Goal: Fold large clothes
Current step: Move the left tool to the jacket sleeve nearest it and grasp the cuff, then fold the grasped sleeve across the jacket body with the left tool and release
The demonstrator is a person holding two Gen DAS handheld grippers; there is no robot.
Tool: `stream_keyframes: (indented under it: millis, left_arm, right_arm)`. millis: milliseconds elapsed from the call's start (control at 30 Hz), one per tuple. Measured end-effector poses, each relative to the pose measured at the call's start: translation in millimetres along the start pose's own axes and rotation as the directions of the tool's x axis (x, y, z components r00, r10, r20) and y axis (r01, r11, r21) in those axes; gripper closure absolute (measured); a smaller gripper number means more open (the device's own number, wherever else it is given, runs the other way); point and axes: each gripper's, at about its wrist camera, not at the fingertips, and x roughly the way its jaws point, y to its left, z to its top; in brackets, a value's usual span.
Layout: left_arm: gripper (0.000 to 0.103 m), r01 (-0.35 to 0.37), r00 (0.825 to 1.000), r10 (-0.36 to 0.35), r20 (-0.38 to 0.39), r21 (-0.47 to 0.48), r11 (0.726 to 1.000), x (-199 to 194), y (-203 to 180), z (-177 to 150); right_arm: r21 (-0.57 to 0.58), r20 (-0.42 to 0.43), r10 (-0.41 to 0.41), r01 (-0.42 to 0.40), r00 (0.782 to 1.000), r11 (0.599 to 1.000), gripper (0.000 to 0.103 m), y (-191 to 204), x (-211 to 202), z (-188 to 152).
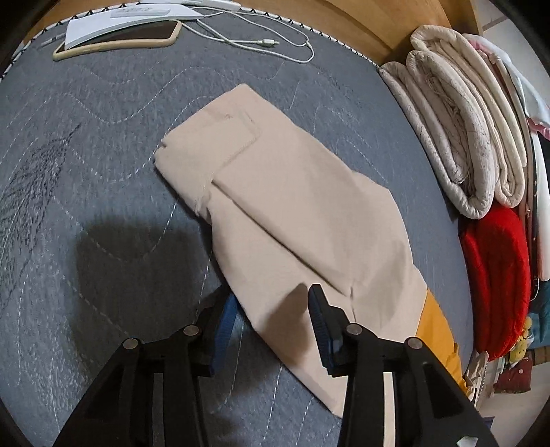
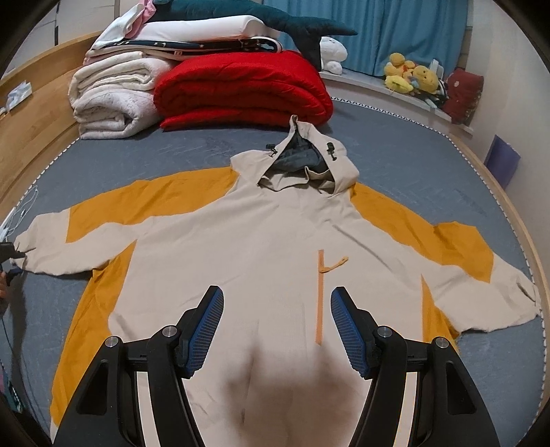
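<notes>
no readable text anywhere. white booklet (image 1: 137, 17) on the bed has a faint printed mark, too blurred to read.

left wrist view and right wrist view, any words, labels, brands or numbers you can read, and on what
None can be read.
White paper over the phone: grey print, too blurred.
Jacket: no lettering visible.
Folded quilts, red blanket: no text visible.

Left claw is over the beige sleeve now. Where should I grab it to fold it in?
Take the sleeve near its cuff, coming down from above and pinching the edge. The sleeve lies flat and spread outward on the bed, so the cuff end carries the whole length inward. The left claw looks open.
</notes>
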Motion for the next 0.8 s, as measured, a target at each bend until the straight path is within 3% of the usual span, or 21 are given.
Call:
stream_keyframes:
  millis: [33,100,233,333,433,500,633,733,800]
  left_arm:
    - [0.076,-0.003,1.000,0.003,0.006,-0.003,1.000,0.8,0.4,2.2]
    - [0.095,-0.014,1.000,0.014,0.019,-0.011,1.000,-0.4,4.0,3.1]
    - [0.102,-0.032,0.992,0.026,0.122,0.051,0.998,-26.9,-22.6,-4.0]
    - [0.103,0.005,0.977,-0.043,0.207,0.181,0.983,-60.1,-79.3,-19.2]
    - [0.103,0.091,0.957,-0.181,0.225,0.360,0.929,-97.1,-153.6,-61.5]
    - [0.103,0.170,0.938,-0.292,0.185,0.489,0.856,-119.9,-207.8,-106.9]
    - [0.103,0.313,0.897,-0.443,0.004,0.702,0.640,-148.9,-292.1,-223.5]
    - [0.103,0.416,0.871,-0.456,-0.185,0.772,0.481,-146.5,-329.2,-314.1]
    - [0.101,0.475,0.862,-0.397,-0.314,0.773,0.421,-128.8,-343.0,-365.3]
  right_arm:
    - [0.001,-0.002,0.009,-0.009,1.000,1.000,0.036,-0.4,1.0,-0.5]
    - [0.000,-0.014,0.028,-0.028,1.000,1.000,0.032,-1.7,3.6,-1.1]
    - [0.019,-0.020,0.038,-0.038,0.999,0.999,0.024,-9.1,4.6,-1.3]
    - [0.031,-0.024,0.052,-0.052,0.998,0.998,0.017,-16.0,2.5,1.1]
    - [0.050,-0.013,0.084,-0.083,0.996,0.995,0.008,-26.0,-3.9,3.7]
    - [0.062,0.004,0.084,-0.084,0.996,0.995,0.008,-33.9,-10.9,4.4]
    - [0.088,0.028,0.068,-0.070,0.997,0.994,0.007,-50.1,-24.2,2.5]
    - [0.124,0.046,0.055,-0.060,0.997,0.991,0.007,-65.5,-35.4,-1.9]
    - [0.148,0.040,0.055,-0.060,0.998,0.987,0.008,-74.6,-40.6,-5.4]
